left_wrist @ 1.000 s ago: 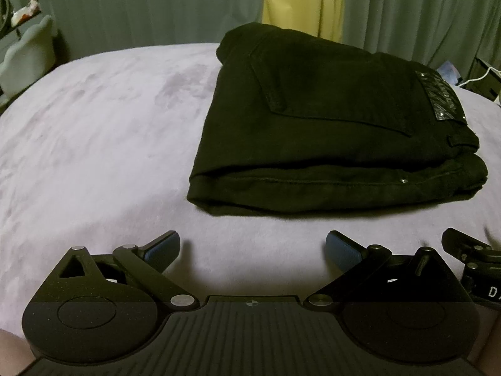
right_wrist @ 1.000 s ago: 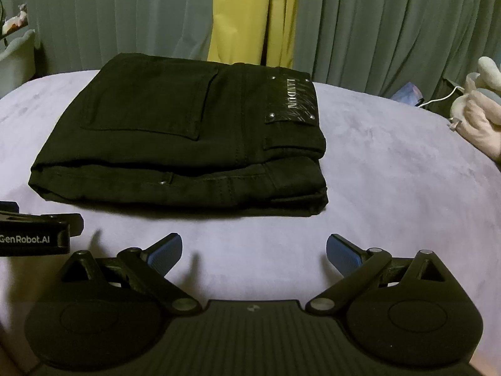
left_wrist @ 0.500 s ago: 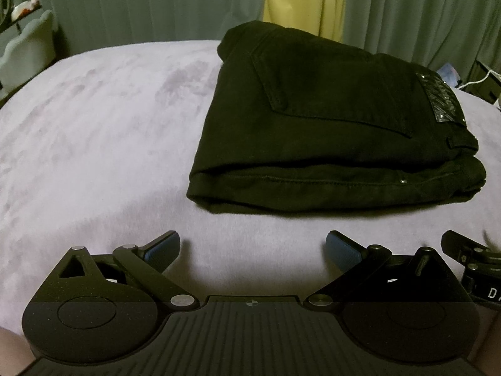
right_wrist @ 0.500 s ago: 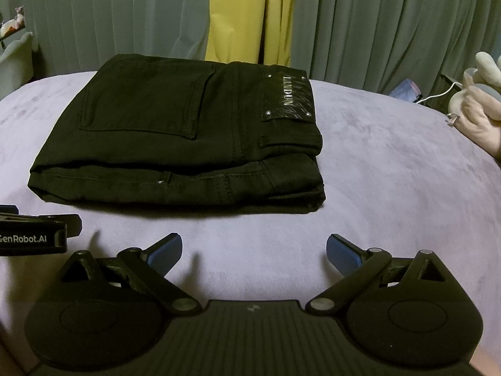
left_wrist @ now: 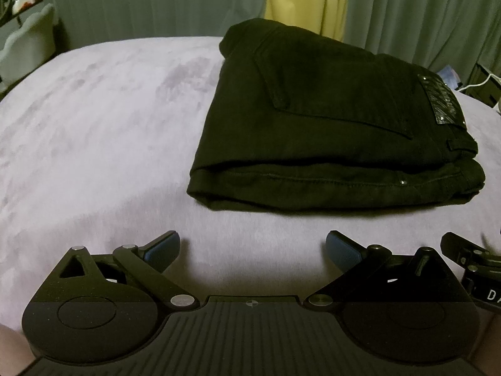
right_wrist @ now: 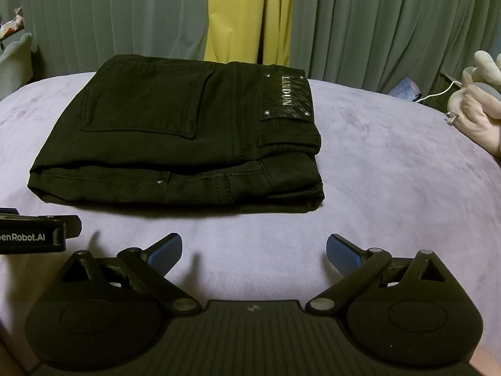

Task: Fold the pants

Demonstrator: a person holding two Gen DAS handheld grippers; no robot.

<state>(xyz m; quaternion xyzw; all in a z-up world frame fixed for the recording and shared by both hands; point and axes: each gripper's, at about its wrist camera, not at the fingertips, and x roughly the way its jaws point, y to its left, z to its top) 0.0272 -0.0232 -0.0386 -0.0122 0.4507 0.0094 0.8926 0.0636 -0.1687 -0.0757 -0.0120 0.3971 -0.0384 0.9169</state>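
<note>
My left gripper (left_wrist: 253, 246) and right gripper (right_wrist: 254, 247) gape empty, just short of the folded pants (right_wrist: 188, 138) ahead: folding looks finished.

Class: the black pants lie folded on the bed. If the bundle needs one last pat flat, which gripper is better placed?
Probably the right gripper: open, squarely facing the pants. From the left gripper they lie off to the right.

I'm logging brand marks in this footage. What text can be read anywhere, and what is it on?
"LANDUN": on the patch at the waistband of the folded pants.
"enRobot.AI": on the left gripper's body, cut off by the picture's edge.
"DA": on the right gripper's body, the rest out of view.
The patch in the left wrist view is too dim to read.
</note>
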